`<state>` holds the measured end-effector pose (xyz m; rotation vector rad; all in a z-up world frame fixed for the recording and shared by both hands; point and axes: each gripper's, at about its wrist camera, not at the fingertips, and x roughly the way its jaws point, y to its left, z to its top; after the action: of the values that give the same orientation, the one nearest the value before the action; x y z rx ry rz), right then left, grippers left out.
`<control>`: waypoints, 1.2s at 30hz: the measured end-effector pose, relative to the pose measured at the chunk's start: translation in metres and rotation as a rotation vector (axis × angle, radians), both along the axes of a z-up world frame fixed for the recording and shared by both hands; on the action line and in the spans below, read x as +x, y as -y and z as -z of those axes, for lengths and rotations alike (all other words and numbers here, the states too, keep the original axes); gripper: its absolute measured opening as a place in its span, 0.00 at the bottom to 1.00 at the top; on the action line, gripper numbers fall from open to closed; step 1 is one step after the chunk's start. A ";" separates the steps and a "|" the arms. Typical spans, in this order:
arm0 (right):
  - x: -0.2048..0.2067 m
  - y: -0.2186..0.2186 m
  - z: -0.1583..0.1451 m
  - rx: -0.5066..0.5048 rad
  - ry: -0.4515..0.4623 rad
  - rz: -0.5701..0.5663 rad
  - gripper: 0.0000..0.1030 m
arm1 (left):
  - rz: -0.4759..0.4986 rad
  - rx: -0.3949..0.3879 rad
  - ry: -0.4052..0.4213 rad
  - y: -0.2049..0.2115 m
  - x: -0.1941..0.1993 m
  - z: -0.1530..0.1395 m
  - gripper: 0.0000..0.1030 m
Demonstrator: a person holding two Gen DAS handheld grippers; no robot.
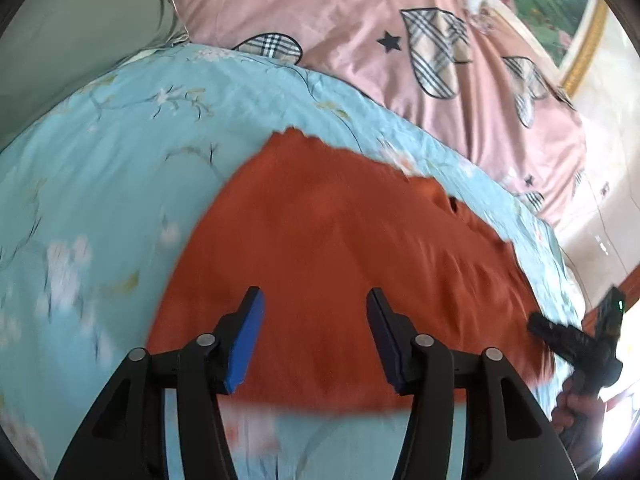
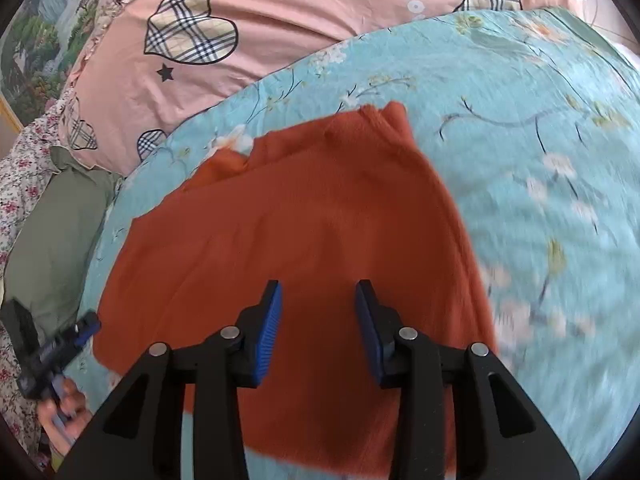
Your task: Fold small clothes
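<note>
A light blue floral quilt (image 1: 100, 184) fills the lower view of both cameras, spread wide across the bed. Behind it lies a pink duvet (image 1: 340, 20) printed with plaid hearts and black stars, and a grey-green pillow (image 1: 72, 32) sits at the far left in the left wrist view. On the quilt rests the rust-orange garment (image 1: 328, 248), lying mostly flat, with its far edge a little rumpled and one corner turned up. Its near hem is smeared by motion blur, so the exact outline there is hard to call.

Over the garment hangs the left gripper (image 1: 315, 340), blue pads spread wide apart with nothing between them. The right gripper (image 2: 319, 332) is likewise parted and empty above the cloth's near half. In the left wrist view the right gripper (image 1: 576, 336) shows at the cloth's right edge, with the person's hand (image 1: 576, 408) wrapped around its handle.
</note>
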<state>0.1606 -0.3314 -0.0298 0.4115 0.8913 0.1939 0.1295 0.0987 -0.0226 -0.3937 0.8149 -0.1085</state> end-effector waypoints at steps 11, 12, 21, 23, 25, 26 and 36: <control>-0.036 -0.010 -0.005 0.027 -0.005 -0.012 0.44 | -0.024 -0.170 -0.102 -0.013 -0.050 0.045 0.55; -0.039 -0.011 -0.007 0.026 -0.002 -0.017 0.45 | -0.033 -0.187 -0.098 -0.015 -0.049 0.045 0.55; -0.046 -0.023 -0.012 0.028 0.004 -0.048 0.48 | -0.124 -0.251 -0.073 -0.033 -0.021 0.050 0.57; -0.045 -0.025 -0.012 0.030 0.003 -0.052 0.48 | -0.140 -0.253 -0.072 -0.036 -0.011 0.051 0.57; -0.043 -0.027 -0.012 0.031 0.004 -0.060 0.48 | -0.151 -0.259 -0.070 -0.039 -0.004 0.052 0.56; -0.042 -0.028 -0.012 0.031 0.004 -0.062 0.48 | -0.161 -0.254 -0.065 -0.040 0.000 0.052 0.54; -0.019 -0.016 -0.009 0.070 0.006 -0.047 0.48 | -0.089 -0.134 0.065 -0.016 0.011 0.000 0.06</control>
<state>0.1412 -0.3158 -0.0208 0.4549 0.8910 0.2701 0.1401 0.1151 -0.0225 -0.5498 0.7269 -0.0929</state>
